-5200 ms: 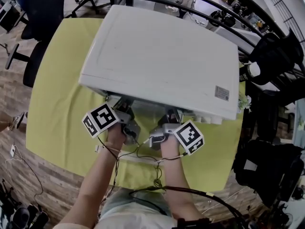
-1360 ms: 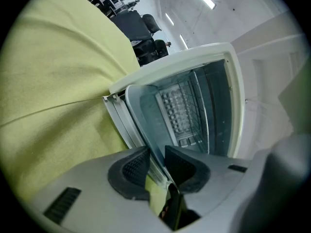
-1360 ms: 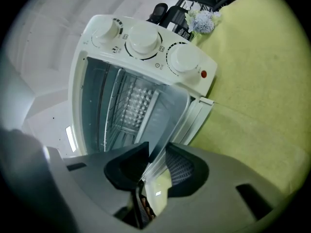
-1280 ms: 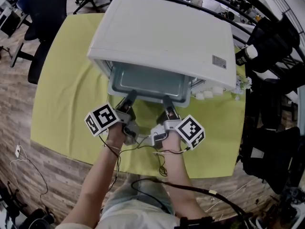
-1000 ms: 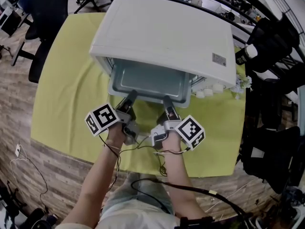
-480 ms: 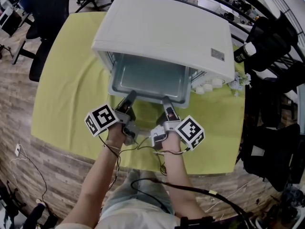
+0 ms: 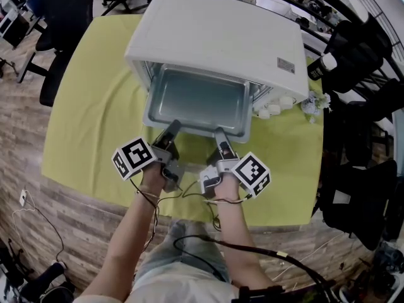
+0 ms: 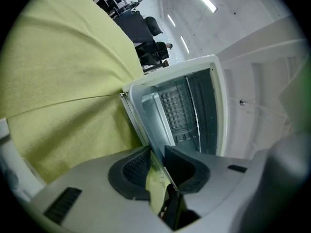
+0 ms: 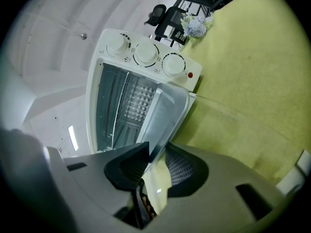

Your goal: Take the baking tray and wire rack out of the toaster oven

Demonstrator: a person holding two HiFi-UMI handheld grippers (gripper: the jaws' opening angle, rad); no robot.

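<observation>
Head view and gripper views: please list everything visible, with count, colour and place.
Toaster oven: one, white, on the table.
Baking tray: one, grey, sticking out of the oven's front.
Knobs: three, white, on the oven's front panel.
Table: one, yellow-green, under the oven.
Flowers: one bunch, pale, beside the oven.
Chairs: dark, count unclear, left of the table.
Left tool: one, grey, shut on the tray's rim.
Right tool: one, grey, shut on the tray's rim.

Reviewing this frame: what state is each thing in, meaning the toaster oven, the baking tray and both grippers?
toaster oven: front open, standing on the yellow cloth.
baking tray: empty, partly out of the oven, held at its front rim.
left gripper: shut on the tray's rim.
right gripper: shut on the tray's rim.
</observation>
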